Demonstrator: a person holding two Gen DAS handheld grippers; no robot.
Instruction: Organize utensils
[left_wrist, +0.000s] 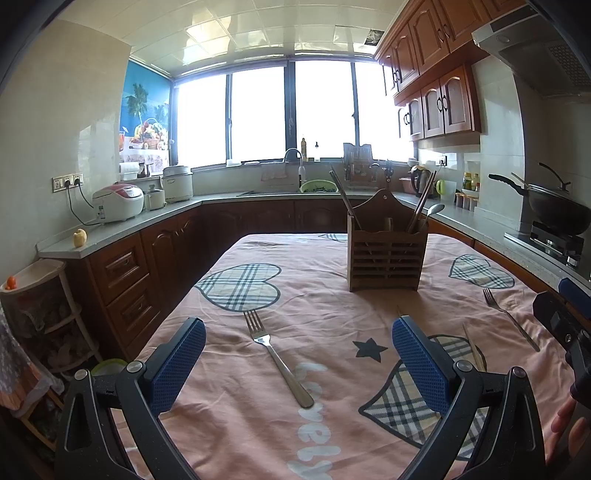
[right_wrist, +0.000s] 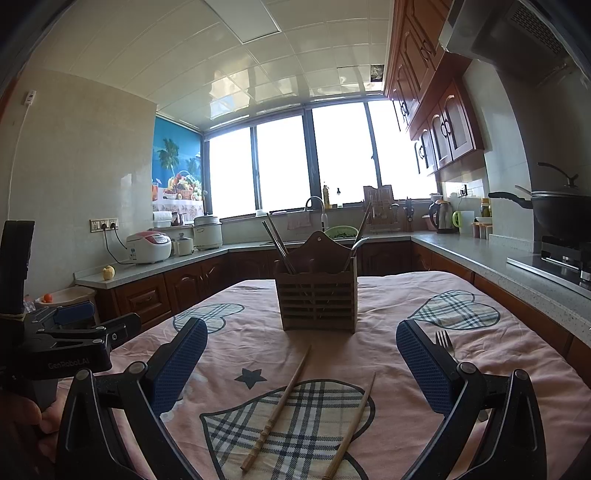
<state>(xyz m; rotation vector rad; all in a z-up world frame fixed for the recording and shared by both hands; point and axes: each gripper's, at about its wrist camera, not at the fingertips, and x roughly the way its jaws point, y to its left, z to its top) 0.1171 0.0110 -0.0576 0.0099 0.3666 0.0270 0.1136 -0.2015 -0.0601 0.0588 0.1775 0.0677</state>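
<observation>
A fork (left_wrist: 277, 360) lies flat on the pink cloth (left_wrist: 325, 306) between the left gripper's (left_wrist: 297, 363) blue pads (left_wrist: 177, 369), its long axis running from the tines, which point away toward the far left, to the handle end, which lies nearer and to the right. A second fork (left_wrist: 511, 319) lies further right, tines pointing away and handle slanting toward the near right; in the right wrist view only its tines show beside the right-hand pad (right_wrist: 424, 369). Two wooden chopsticks (right_wrist: 277, 406) lie between the right gripper's (right_wrist: 301, 367) fingers, roughly parallel but apart, thin tips pointing away toward the holder (right_wrist: 317, 295) and thick ends nearest the camera, both leaning slightly right at the far end. The wooden slatted holder stands upright mid-table, well beyond both grippers, with chopsticks and a spoon (left_wrist: 430, 212) leaning out of it. Both grippers hover low over the cloth with fingers spread wide, holding nothing and pointing toward the holder. The left gripper sits just left of the right one, each visible at the edge of the other's view, and part of a hand (left_wrist: 565, 424) shows at the right gripper's grip.
</observation>
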